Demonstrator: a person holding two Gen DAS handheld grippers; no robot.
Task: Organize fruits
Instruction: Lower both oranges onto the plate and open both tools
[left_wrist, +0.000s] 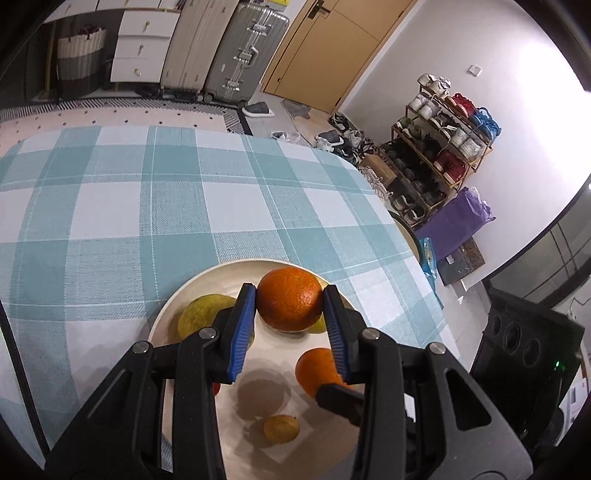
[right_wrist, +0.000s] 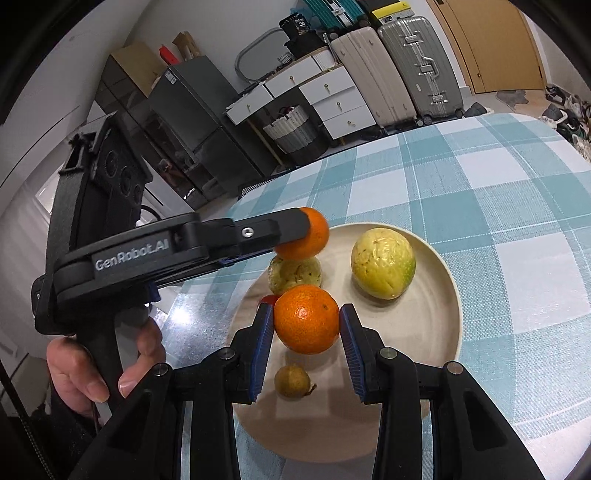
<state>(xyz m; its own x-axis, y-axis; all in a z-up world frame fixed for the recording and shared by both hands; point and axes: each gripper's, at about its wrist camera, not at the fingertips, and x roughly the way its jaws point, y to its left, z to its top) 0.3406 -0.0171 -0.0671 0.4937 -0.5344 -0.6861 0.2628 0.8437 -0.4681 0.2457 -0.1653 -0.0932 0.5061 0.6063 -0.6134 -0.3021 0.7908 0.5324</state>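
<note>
Holding one round orange citrus fruit each, both grippers hang over the shallow cream round plate (right_wrist: 448, 288) on the teal-checked tabletop (left_wrist: 110, 206). The left gripper (left_wrist: 290, 306) clamps the larger orange (left_wrist: 290, 299), raised above the plate's far-left side. The right gripper (right_wrist: 306, 325) pinches its orange (right_wrist: 306, 319) nearer the middle, directly above bare plate, with a small yellowish fruit (right_wrist: 291, 380) just below.

"GenRobot.AI" stands in pale letters on the left gripper (right_wrist: 295, 236) body
</note>
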